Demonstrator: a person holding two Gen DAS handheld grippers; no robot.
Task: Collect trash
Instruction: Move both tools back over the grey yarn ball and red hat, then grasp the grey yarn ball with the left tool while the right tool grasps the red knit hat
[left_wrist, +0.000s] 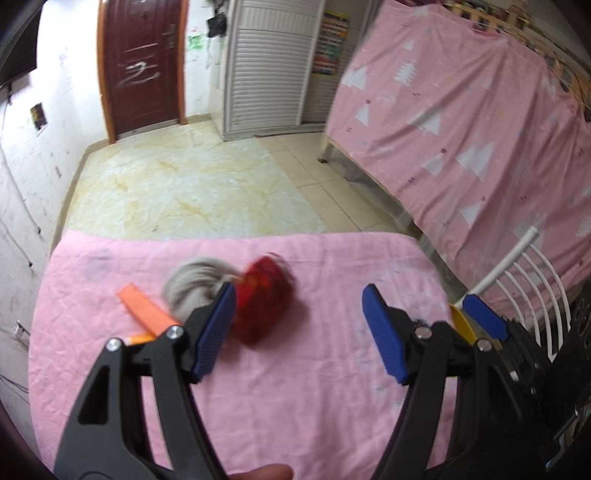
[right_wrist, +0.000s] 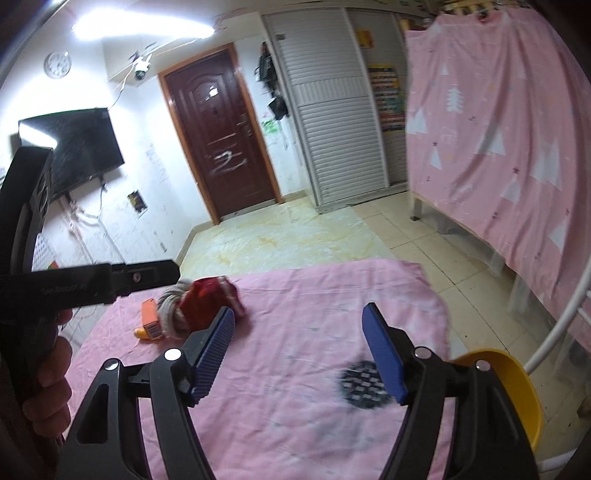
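On the pink tablecloth (left_wrist: 314, 387) lie a crumpled red wrapper (left_wrist: 264, 299), a grey wad (left_wrist: 195, 284) and an orange box (left_wrist: 144, 308). My left gripper (left_wrist: 299, 332) is open and empty, its left finger just in front of the red wrapper and grey wad. My right gripper (right_wrist: 299, 350) is open and empty above the cloth (right_wrist: 295, 406); the red wrapper (right_wrist: 208, 302), grey wad (right_wrist: 170, 308) and orange box (right_wrist: 151, 319) lie ahead to its left. A dark checkered scrap (right_wrist: 364, 384) lies by its right finger. A yellow bowl (right_wrist: 513, 391) sits at the right.
A white chair back (left_wrist: 524, 280) stands at the table's right edge. A pink sheet (left_wrist: 461, 122) hangs over a bed frame on the right. A brown door (right_wrist: 218, 140), a white louvred wardrobe (right_wrist: 332, 125) and a wall television (right_wrist: 77, 144) lie beyond the tiled floor.
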